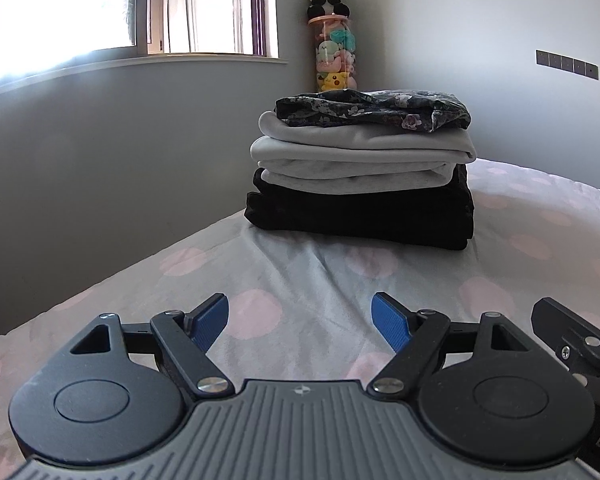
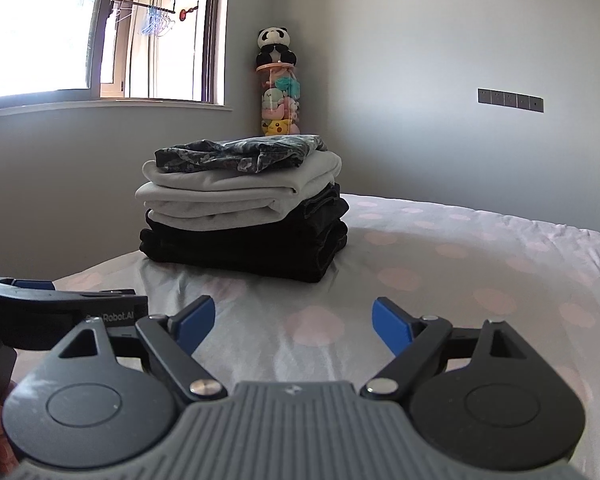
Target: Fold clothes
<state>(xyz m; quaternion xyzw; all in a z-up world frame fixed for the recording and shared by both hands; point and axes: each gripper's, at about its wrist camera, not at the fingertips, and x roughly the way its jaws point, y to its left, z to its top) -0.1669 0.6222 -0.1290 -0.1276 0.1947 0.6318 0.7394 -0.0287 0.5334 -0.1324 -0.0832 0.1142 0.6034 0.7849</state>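
Note:
A stack of folded clothes (image 1: 360,172) sits on the bed ahead: a dark floral garment (image 1: 372,110) on top, light grey folded pieces (image 1: 356,152) in the middle, black garments (image 1: 360,216) at the bottom. The stack also shows in the right wrist view (image 2: 240,208). My left gripper (image 1: 300,320) is open and empty, low over the bedsheet, well short of the stack. My right gripper (image 2: 293,322) is open and empty, also low over the sheet, close beside the left one. Part of the right gripper (image 1: 572,344) shows at the left wrist view's right edge.
The bed has a grey sheet with pale pink dots (image 1: 320,288). A tall clear jar of plush toys with a panda on top (image 1: 332,40) stands in the corner behind the stack. A window (image 1: 100,8) is at the left. A switch panel (image 1: 567,65) is on the right wall.

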